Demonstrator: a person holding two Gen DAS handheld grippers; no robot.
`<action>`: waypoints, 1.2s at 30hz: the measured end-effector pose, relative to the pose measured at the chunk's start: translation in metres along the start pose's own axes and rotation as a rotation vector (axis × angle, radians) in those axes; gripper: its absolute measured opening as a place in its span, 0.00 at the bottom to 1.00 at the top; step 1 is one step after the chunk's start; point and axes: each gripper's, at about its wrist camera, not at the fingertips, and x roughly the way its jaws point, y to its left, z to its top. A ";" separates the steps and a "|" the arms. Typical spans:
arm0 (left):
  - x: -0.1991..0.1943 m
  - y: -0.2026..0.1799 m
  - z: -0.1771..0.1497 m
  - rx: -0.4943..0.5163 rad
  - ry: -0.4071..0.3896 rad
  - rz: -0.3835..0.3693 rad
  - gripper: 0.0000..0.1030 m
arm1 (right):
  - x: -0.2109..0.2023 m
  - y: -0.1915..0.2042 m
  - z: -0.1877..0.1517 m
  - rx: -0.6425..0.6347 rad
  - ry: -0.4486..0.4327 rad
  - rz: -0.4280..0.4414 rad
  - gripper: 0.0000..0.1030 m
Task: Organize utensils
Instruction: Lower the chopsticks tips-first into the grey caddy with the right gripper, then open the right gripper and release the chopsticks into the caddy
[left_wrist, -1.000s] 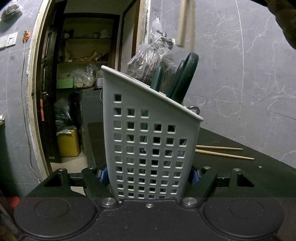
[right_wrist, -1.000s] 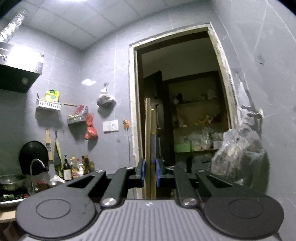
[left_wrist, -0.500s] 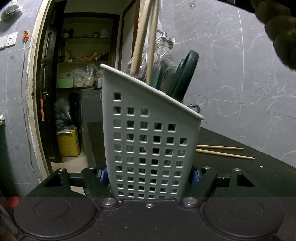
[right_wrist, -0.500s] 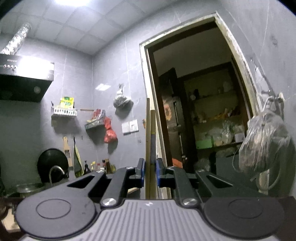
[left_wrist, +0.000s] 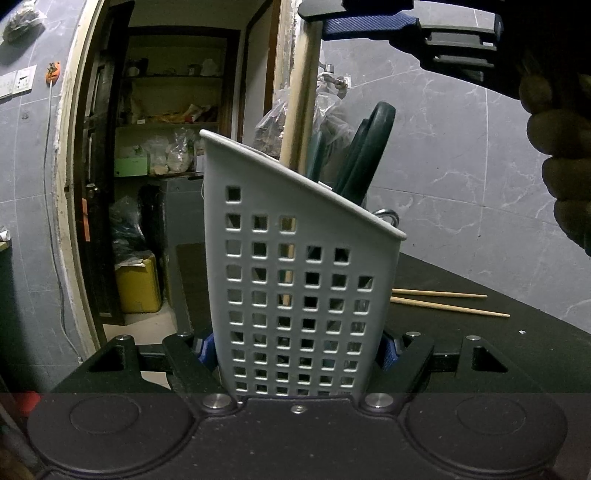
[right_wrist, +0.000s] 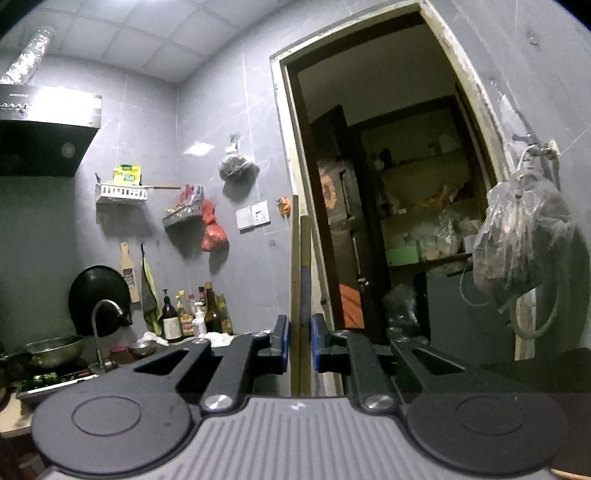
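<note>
left gripper (left_wrist: 297, 349) is clamping the white holder (left_wrist: 295, 277) at its base, holder standing upright on the dark counter (left_wrist: 480, 350). right gripper (right_wrist: 299, 341) is pinching a pair of chopsticks (right_wrist: 300, 277) upright, their lower ends sitting inside the holder beside green handles (left_wrist: 365, 155). two more chopsticks (left_wrist: 443, 302) are lying on the counter behind it.

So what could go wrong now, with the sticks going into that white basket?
The right gripper pinches two chopsticks high up, their lower ends already inside the utensil holder. They might snag on the green-handled utensils crowded inside. Pushing down could tilt the holder, though the left gripper squeezes its base. Two more chopsticks lying loose on the dark counter could get knocked.
</note>
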 end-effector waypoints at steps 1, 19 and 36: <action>0.000 0.000 0.000 0.000 0.000 0.001 0.77 | -0.001 0.000 -0.001 0.005 -0.002 0.001 0.13; 0.000 -0.002 0.001 0.002 -0.002 0.004 0.77 | -0.013 0.002 -0.012 -0.013 0.009 -0.024 0.08; -0.003 0.000 0.000 0.004 -0.008 0.004 0.77 | -0.040 -0.024 -0.022 0.009 0.050 -0.154 0.55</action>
